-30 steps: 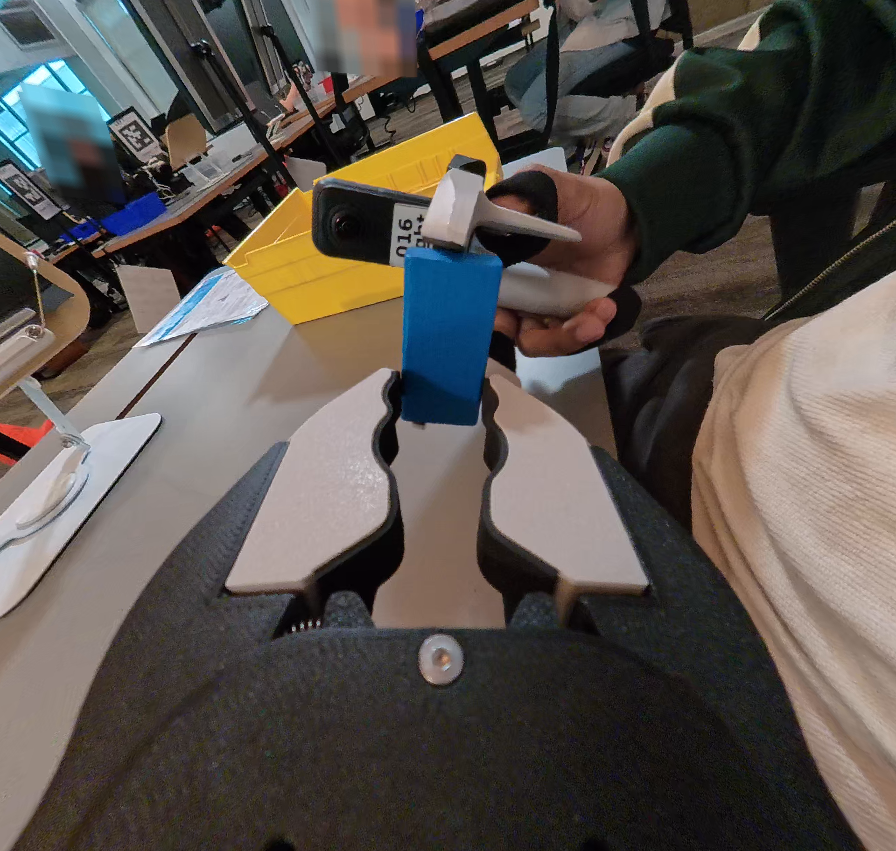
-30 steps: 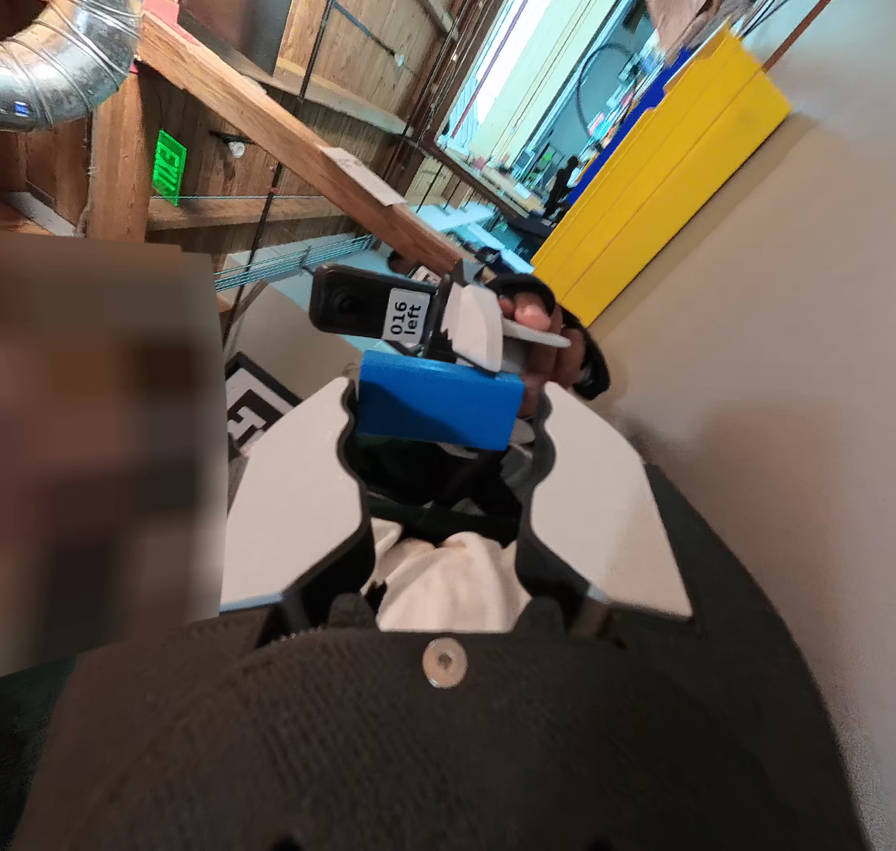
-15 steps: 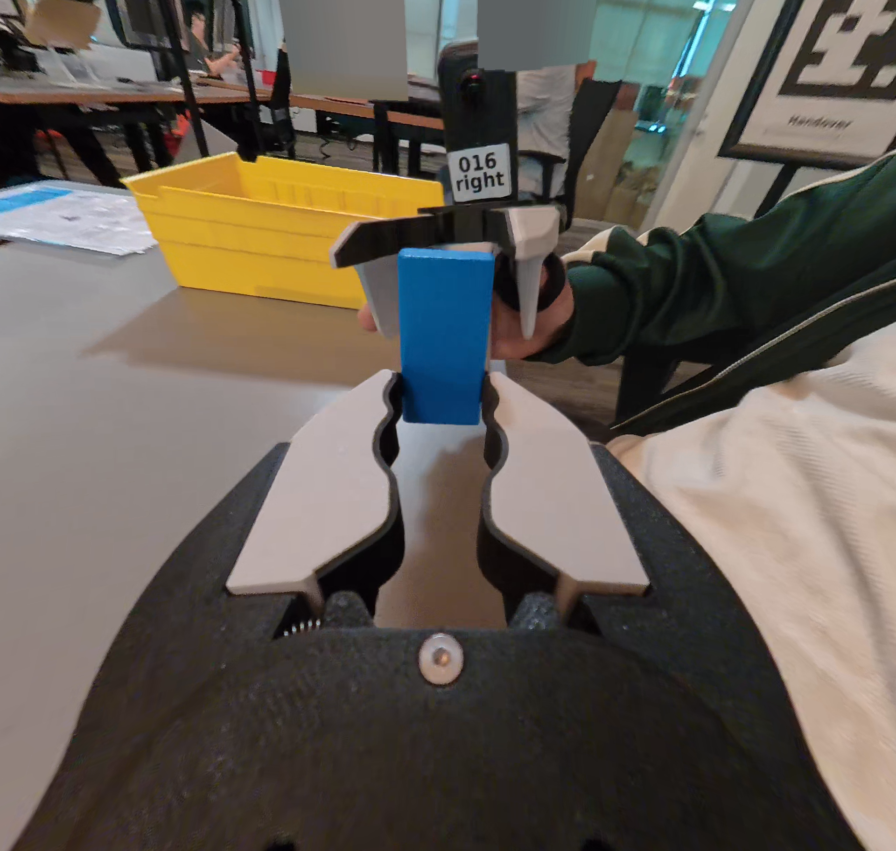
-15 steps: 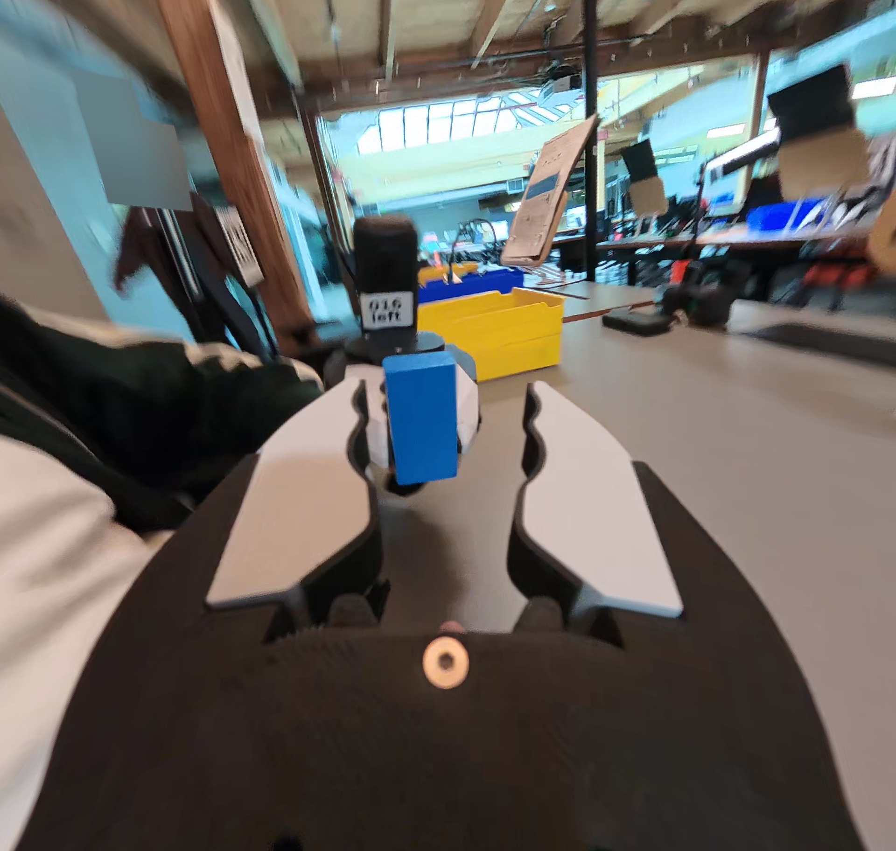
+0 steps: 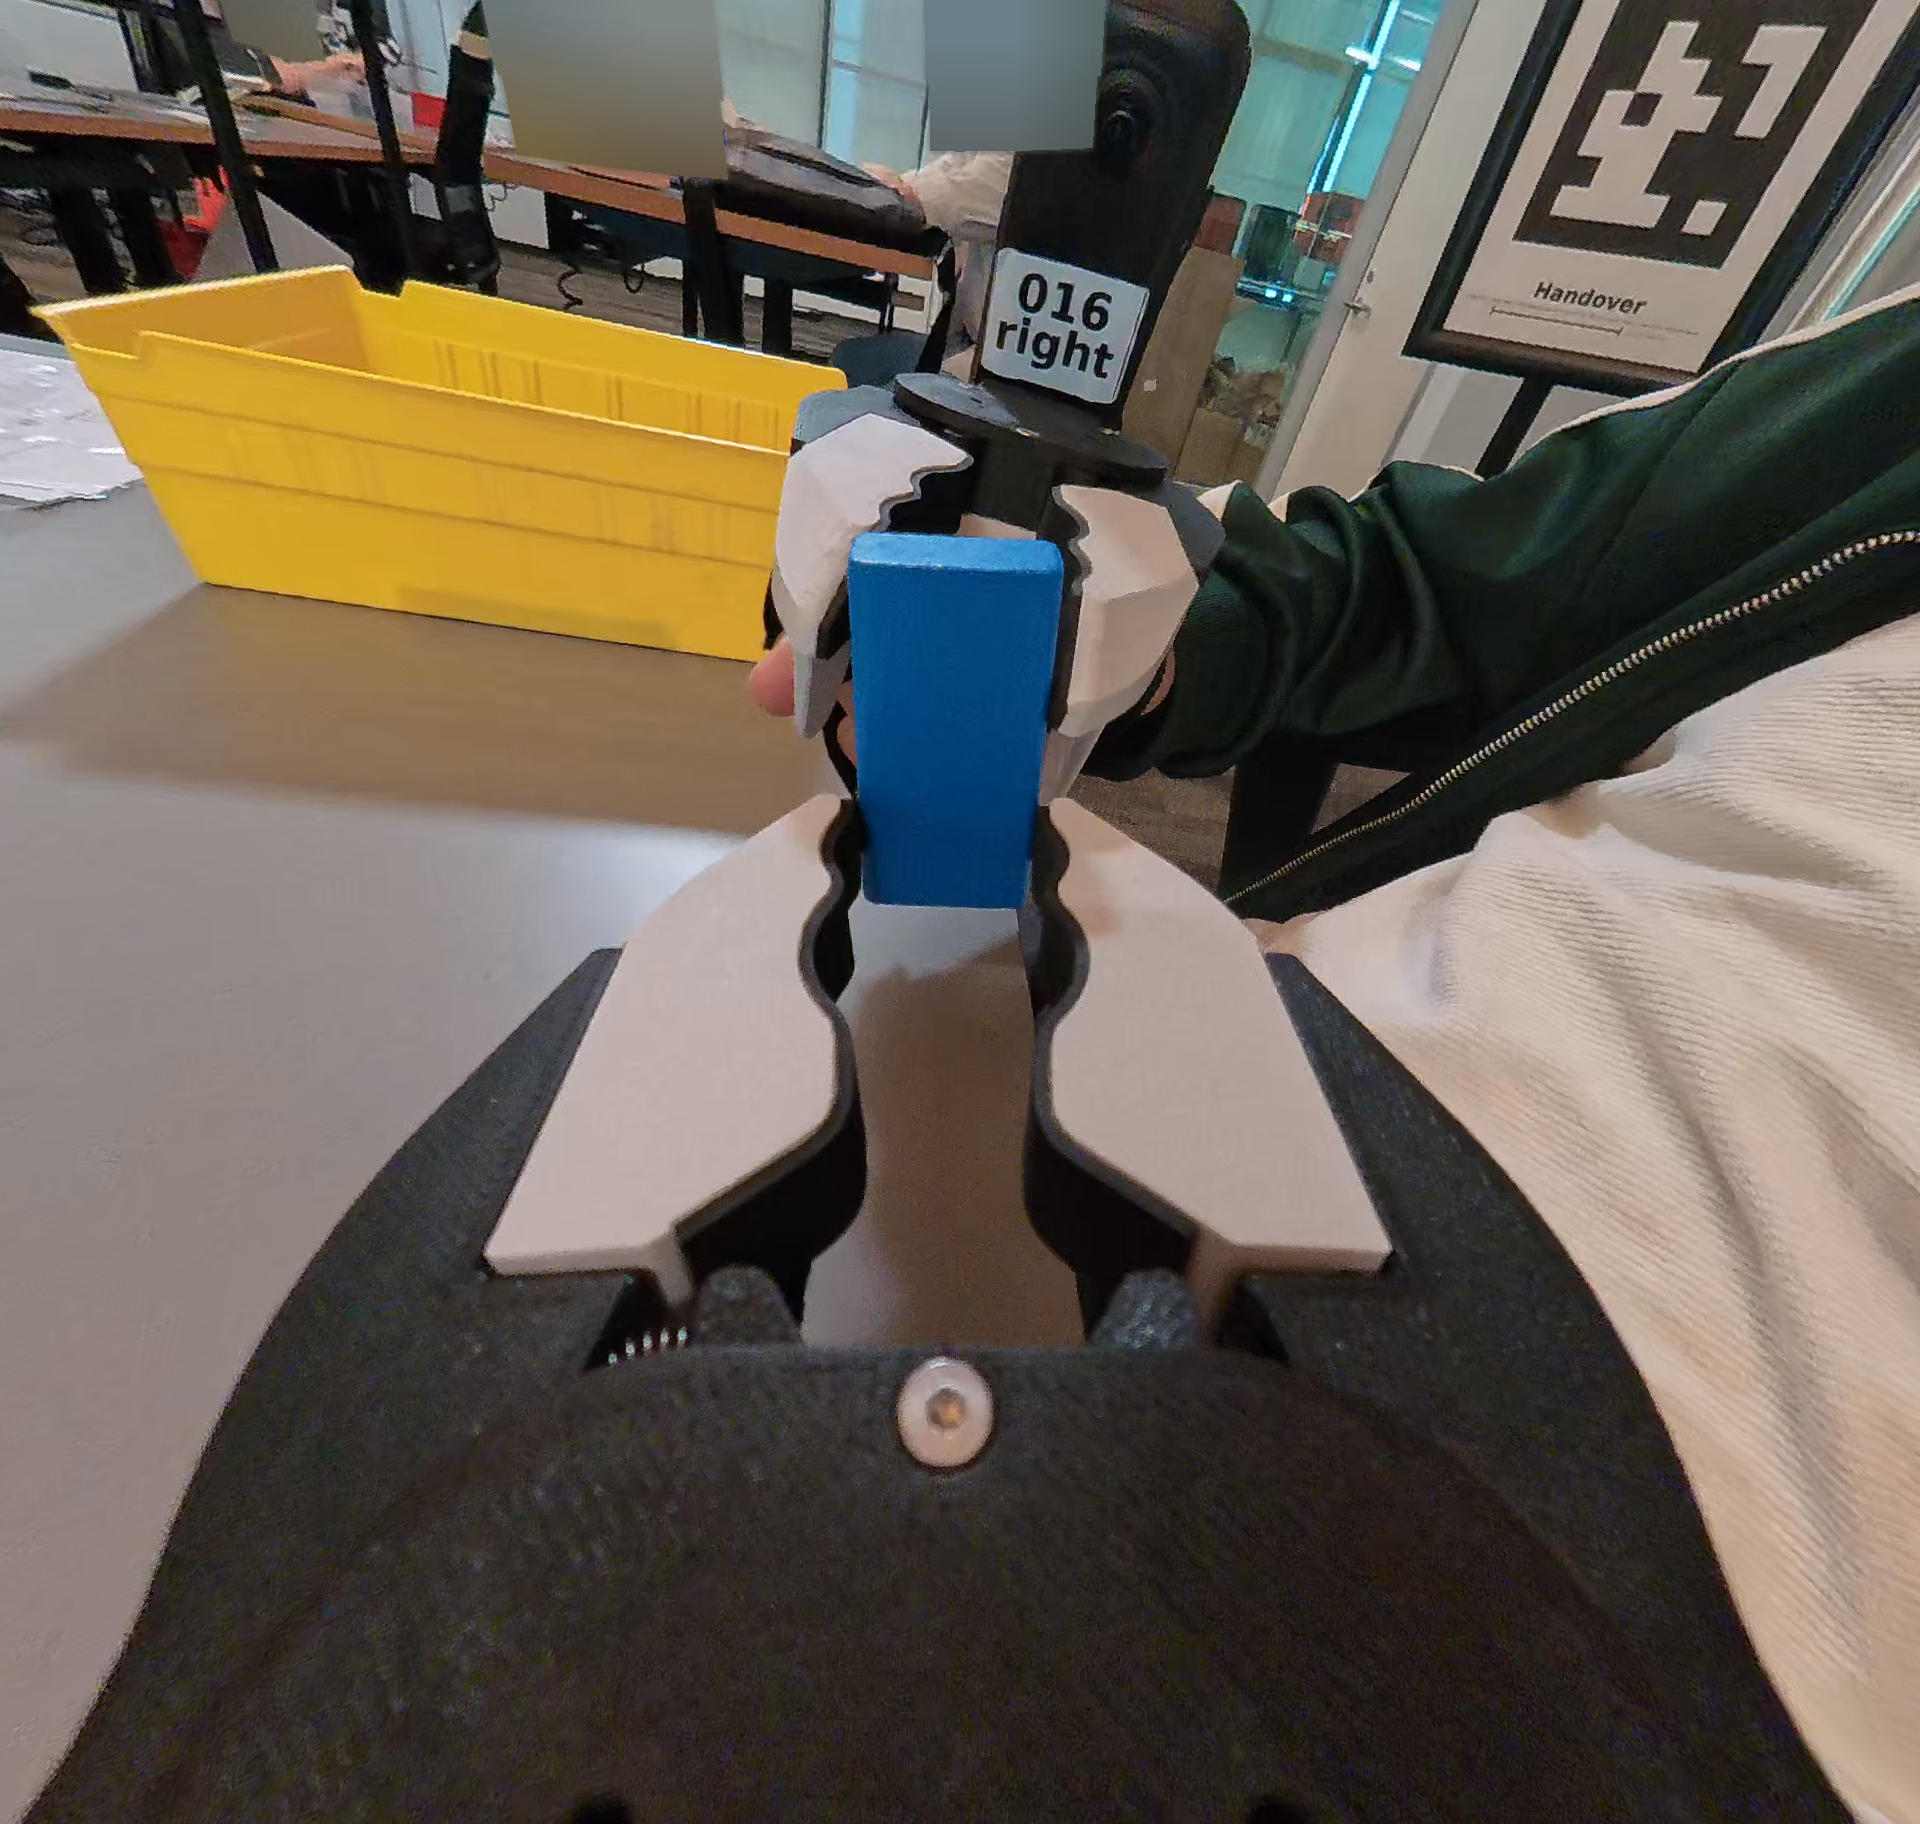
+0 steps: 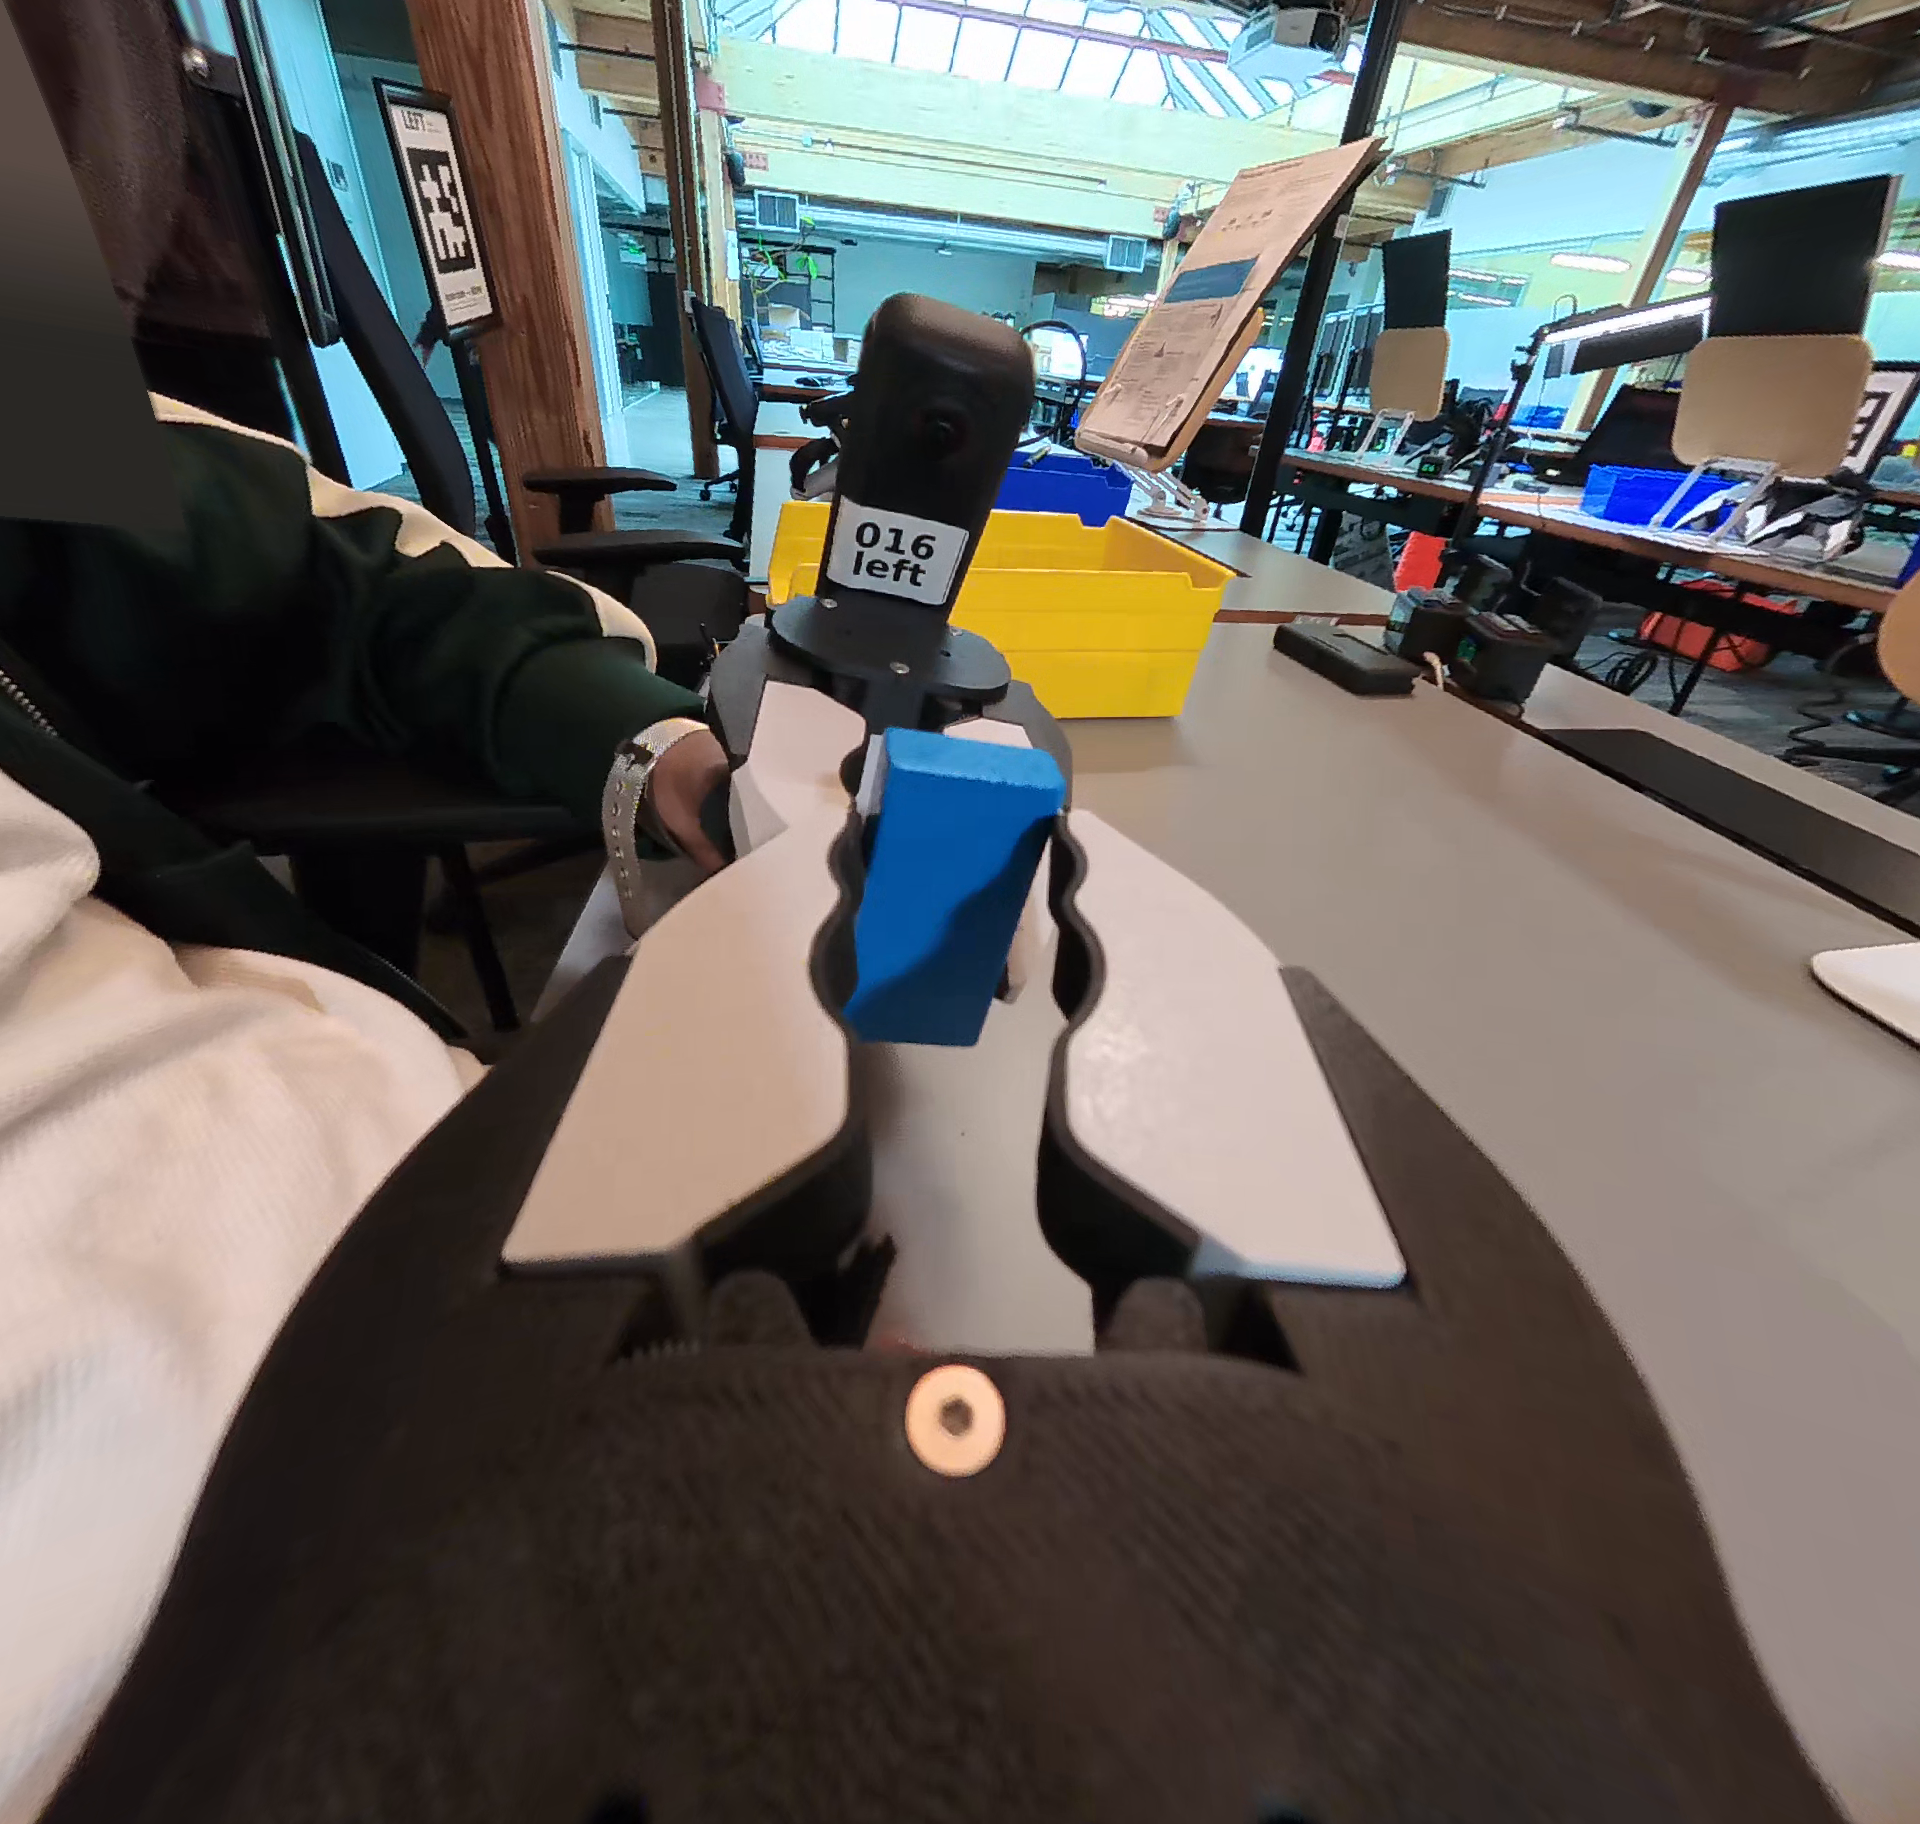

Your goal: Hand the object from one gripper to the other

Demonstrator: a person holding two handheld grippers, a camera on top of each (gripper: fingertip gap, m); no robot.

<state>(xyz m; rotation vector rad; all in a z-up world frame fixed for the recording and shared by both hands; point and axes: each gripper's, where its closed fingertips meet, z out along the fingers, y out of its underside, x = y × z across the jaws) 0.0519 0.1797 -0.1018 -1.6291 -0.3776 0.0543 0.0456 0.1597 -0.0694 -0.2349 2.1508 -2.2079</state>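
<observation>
Above the grey table (image 5: 312,943), near its edge, the two grippers face each other with a blue block (image 5: 948,725) between them.

Left gripper (image 5: 943,844): jaws narrowed onto the lower end of the block, both fingertips pressed against its sides. Block stands upright in this view, long axis vertical.

Right gripper (image 5: 961,569), seen from the left wrist camera: pointing back toward the camera, its white fingers flanking the upper end of the block. A camera with a white label sits on top of it. The hand behind it wears a dark green sleeve (image 5: 1455,611).

Right wrist view: the right gripper (image 6: 954,839) has its fingers bracketing the block (image 6: 951,901), which leans slightly to the left here. The left finger touches the block's side; a thin gap seems to show at the right fingertip, so I cannot tell whether the jaws are clamped or merely close around it. The left gripper (image 6: 883,735) is beyond, holding the far end.

Block is off the table, held in the air between the two tools.

Yellow bin (image 5: 436,465) sits on the table behind, well apart from the grippers. A framed black-and-white marker sign (image 5: 1704,133) stands at the right in the left wrist view.
</observation>
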